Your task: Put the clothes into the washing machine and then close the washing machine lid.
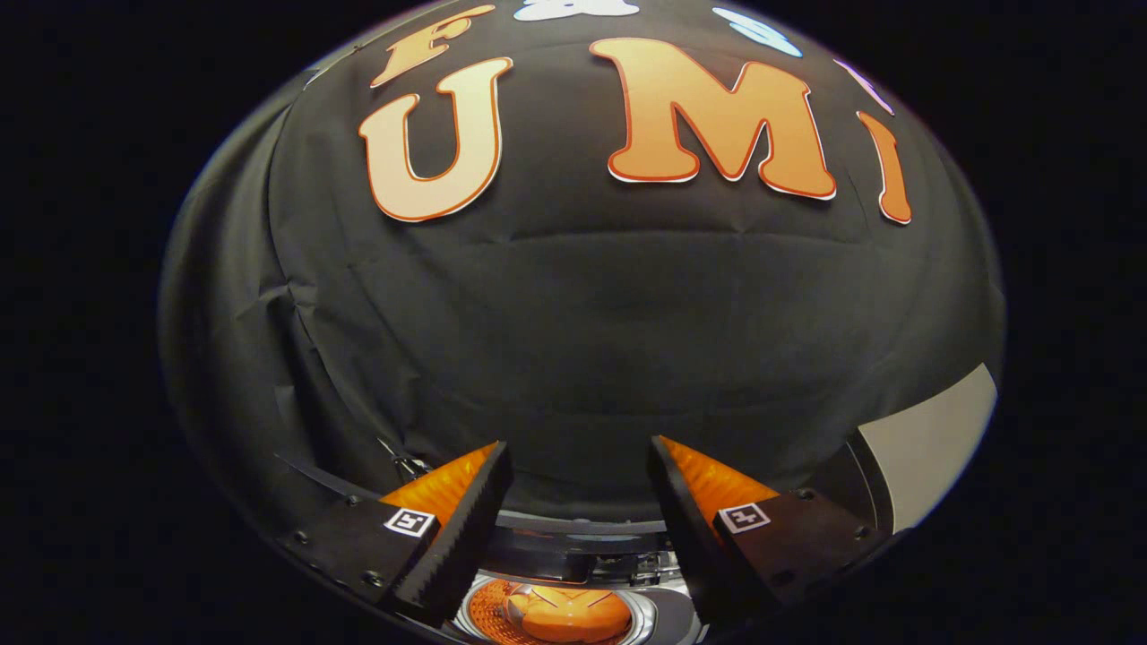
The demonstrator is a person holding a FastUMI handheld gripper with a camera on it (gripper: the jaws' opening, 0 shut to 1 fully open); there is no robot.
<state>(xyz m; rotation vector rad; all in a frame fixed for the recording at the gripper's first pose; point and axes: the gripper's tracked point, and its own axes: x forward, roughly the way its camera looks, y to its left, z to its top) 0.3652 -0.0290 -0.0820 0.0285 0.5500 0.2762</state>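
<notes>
Gripper fingers spread wide apart, nothing between them; each finger carries a small square marker tag on its upper face, and the inner edges of both are toothed. Directly below and between the finger bases: the washing machine, seen from above, with a round metal-rimmed drum opening. Inside the opening lies the clothes, an orange bundle resting in the drum, not touching either finger. The drum wall beside the bundle is perforated and takes on an orange tint. Just past the drum, between the fingers, a dark curved band with some small metal hardware sits along the back edge of the machine; cannot tell whether this is the lid, its hinge, or part of the machine's rim, so the lid's position is not established. Left of the left finger, a thin dark curved edge runs outward. Beyond the fingers: black cloth wall, wrinkled, with a horizontal crease across the middle. At far right, past the right finger, a pale grey flat panel meets the cloth.
</notes>
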